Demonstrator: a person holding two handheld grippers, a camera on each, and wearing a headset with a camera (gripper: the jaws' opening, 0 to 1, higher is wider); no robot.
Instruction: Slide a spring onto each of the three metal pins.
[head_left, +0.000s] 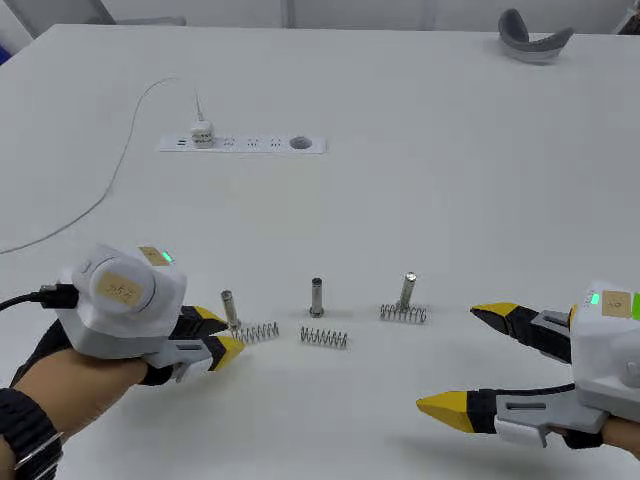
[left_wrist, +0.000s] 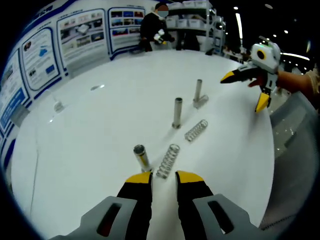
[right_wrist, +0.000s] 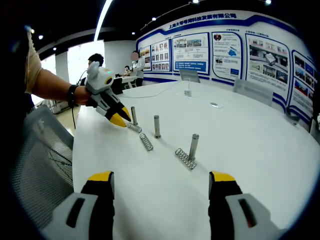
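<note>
Three upright metal pins stand in a row on the white table: left pin (head_left: 229, 307), middle pin (head_left: 316, 297), right pin (head_left: 408, 290). A spring lies flat by each: left spring (head_left: 258, 332), middle spring (head_left: 324, 338), right spring (head_left: 403, 313). My left gripper (head_left: 224, 334) is narrowly open, its yellow tips just short of the left spring (left_wrist: 167, 160) and beside the left pin (left_wrist: 142, 156). Nothing sits between its fingers. My right gripper (head_left: 455, 357) is wide open near the table's front right, well apart from the right pin (right_wrist: 193, 145) and its spring (right_wrist: 185, 158).
A white power strip (head_left: 243, 144) with a plugged-in cable lies further back on the table. A grey curved object (head_left: 535, 40) rests at the far right corner. A mesh chair (right_wrist: 35, 165) stands by the table edge. People stand in the background.
</note>
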